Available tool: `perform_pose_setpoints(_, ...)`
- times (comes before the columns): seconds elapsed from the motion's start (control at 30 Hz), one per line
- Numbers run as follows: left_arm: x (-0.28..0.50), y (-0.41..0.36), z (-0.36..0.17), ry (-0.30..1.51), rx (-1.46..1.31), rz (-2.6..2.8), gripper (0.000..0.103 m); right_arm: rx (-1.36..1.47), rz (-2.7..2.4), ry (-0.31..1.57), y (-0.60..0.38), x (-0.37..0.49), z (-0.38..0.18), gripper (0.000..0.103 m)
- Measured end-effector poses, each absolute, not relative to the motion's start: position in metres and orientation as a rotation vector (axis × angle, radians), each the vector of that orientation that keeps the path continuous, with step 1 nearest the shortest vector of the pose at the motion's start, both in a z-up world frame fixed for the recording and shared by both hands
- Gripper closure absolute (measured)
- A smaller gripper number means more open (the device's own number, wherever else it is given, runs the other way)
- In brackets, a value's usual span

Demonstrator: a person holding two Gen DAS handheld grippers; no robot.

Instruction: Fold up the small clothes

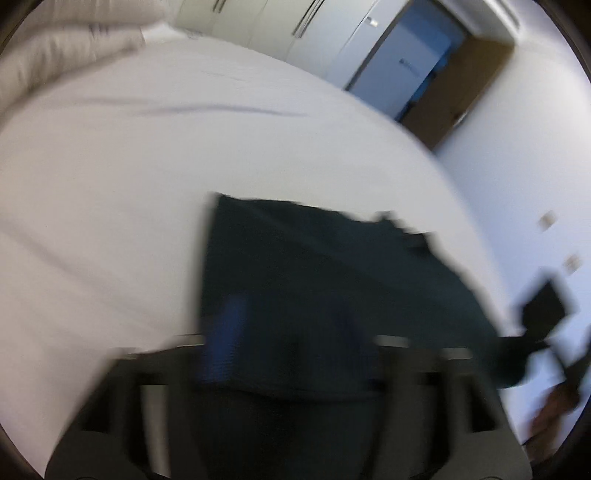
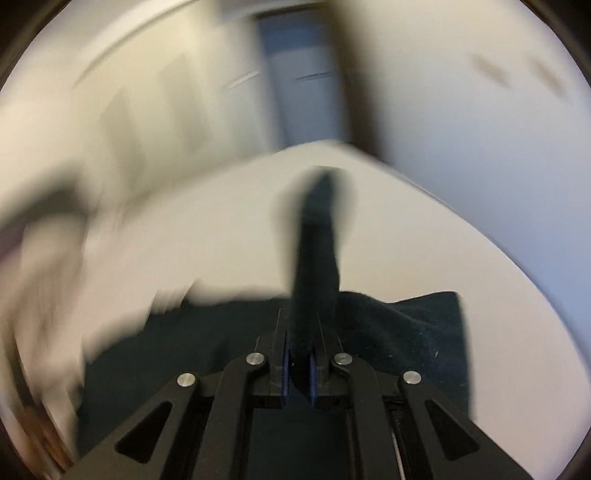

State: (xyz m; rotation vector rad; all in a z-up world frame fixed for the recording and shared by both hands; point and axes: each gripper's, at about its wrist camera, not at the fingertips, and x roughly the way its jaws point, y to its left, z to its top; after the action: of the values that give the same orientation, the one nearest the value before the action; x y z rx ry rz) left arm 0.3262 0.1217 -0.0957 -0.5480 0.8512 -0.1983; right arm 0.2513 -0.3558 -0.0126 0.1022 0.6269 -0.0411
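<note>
A dark teal garment (image 1: 325,280) is held above a white bed (image 1: 147,166). In the blurred left wrist view it covers my left gripper (image 1: 295,354), whose blue pad (image 1: 225,332) shows against the cloth; the jaws' state is hidden by blur and cloth. In the right wrist view my right gripper (image 2: 298,369) is shut on a fold of the garment (image 2: 317,258) that sticks up between the fingers, with the rest of the cloth (image 2: 406,332) spread below. The right gripper (image 1: 546,310) also shows at the right edge of the left wrist view.
White pillows (image 1: 62,55) lie at the far left of the bed. Wardrobe doors (image 1: 295,26) and an open doorway (image 1: 417,66) stand beyond the bed. A white wall (image 1: 535,147) runs along the bed's right side.
</note>
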Motion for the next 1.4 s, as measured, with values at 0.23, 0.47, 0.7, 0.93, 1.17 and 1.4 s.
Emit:
perform_pose_setpoints(0.23, 0.341, 0.066, -0.105, 0.993, -0.808, -0.5, 0.025, -0.258, 0.038, 0.702, -0.229, 0.264, -0.076, 0.094)
perform_pose_setpoints(0.47, 0.346, 0.019, -0.125, 1.121, -0.939, -0.593, 0.025, -0.115, 0.031, 0.686, -0.251, 0.259, -0.067, 0.094)
perform_pose_setpoints(0.7, 0.361, -0.002, -0.138, 1.158, -1.062, -0.637, 0.025, -0.145, 0.061, 0.688, -0.235, 0.247, -0.076, 0.094)
perform_pose_setpoints(0.93, 0.376, -0.028, -0.155, 1.229, -1.066, -0.662, 0.075, -0.125, 0.089, 0.712, -0.23, 0.25, -0.079, 0.093)
perform_pose_setpoints(1.17, 0.377, -0.016, -0.139, 1.148, -0.983, -0.646, 0.095, 0.134, 0.148, 0.762, -0.267, 0.228, -0.074, 0.044)
perform_pose_setpoints(1.4, 0.389, 0.017, -0.106, 1.029, -0.822, -0.571, 0.096, 0.927, 0.137, 0.663, -0.392, 0.163, -0.097, 0.036)
